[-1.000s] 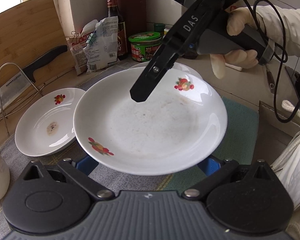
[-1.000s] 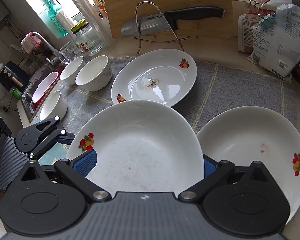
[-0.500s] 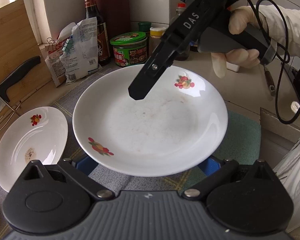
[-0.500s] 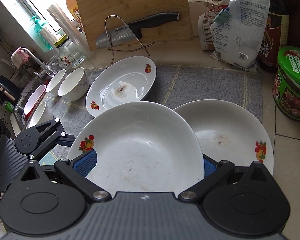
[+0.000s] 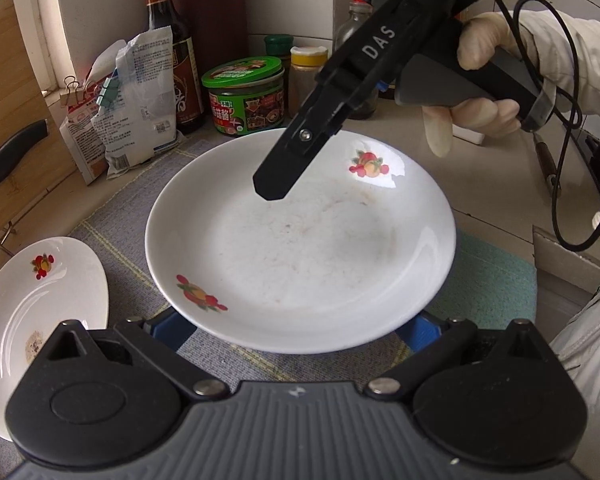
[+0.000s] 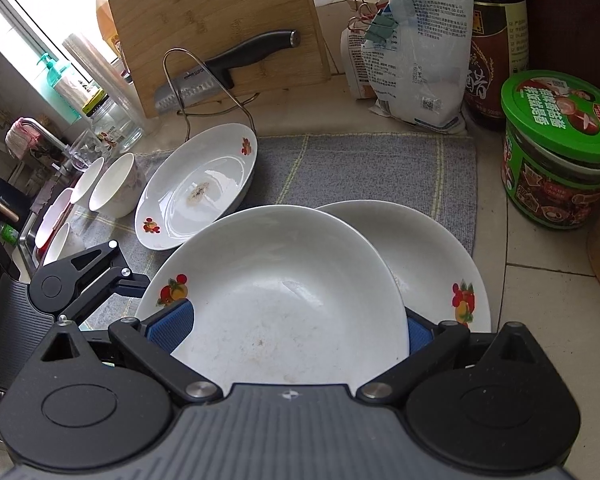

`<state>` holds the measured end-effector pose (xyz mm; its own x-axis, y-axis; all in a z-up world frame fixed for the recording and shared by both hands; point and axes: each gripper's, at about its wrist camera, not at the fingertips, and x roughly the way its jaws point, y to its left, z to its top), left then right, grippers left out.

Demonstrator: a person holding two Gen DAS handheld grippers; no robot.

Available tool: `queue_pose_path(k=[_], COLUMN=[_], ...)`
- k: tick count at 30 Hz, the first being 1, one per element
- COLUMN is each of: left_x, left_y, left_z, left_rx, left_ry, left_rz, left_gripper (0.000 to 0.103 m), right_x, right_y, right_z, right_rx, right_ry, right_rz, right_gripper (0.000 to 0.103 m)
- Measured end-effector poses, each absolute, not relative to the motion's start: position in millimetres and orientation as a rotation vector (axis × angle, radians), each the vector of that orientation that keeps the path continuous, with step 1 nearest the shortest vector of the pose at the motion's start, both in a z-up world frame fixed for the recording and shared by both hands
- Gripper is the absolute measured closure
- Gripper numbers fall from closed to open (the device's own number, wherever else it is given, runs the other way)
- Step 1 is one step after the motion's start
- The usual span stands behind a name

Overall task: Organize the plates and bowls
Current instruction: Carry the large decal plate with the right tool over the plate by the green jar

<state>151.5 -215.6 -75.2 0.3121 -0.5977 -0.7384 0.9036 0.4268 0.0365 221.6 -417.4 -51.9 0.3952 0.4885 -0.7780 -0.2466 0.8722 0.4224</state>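
While I look along my left gripper (image 5: 296,326), its blue pads sit spread wide under the near rim of the held plate (image 5: 300,248), a white plate with fruit prints; whether they press it I cannot tell. My right gripper (image 5: 274,184) reaches in from the upper right, gripped by my gloved right hand (image 5: 480,92), its dark finger over the plate's far half. A second plate (image 5: 32,320) with a brown stain lies on the grey mat (image 5: 140,200) toward the worktop's left edge. At the back stand a green-lidded jar (image 5: 242,96), a dark sauce bottle (image 5: 168,44) and a clipped bag (image 5: 136,100). From my right wrist, the blue pads sit wide on either side of the held plate (image 6: 276,292), its near rim between them; I cannot say if they clamp it. It overlaps a third plate (image 6: 432,256) lying just behind it on the right. The stained plate (image 6: 196,188) rests farther left, with white bowls (image 6: 108,184) beyond it near the sink edge, and my left gripper (image 6: 96,276) shows at the left.
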Motion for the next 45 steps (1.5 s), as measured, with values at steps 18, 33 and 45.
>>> queue_pose_path(k=[18, 33, 45], left_x=[167, 181, 183], left_y=[-231, -238, -238], left_z=[-83, -89, -92], left_rx=[0.522, 0.539, 0.583], left_ry=[0.76, 0.802, 0.789], left_rz=[-1.062, -1.073, -1.076], left_gripper=[0.001, 0.001, 0.0], right_x=[228, 225, 218], right_y=[-438, -449, -450], right_z=[-64, -72, -69], right_rx=[0.299, 0.341, 0.341], right_ry=[1.073, 1.088, 1.084], right_rz=[0.452, 0.432, 0.407], right_gripper=[0.0, 0.0, 0.0])
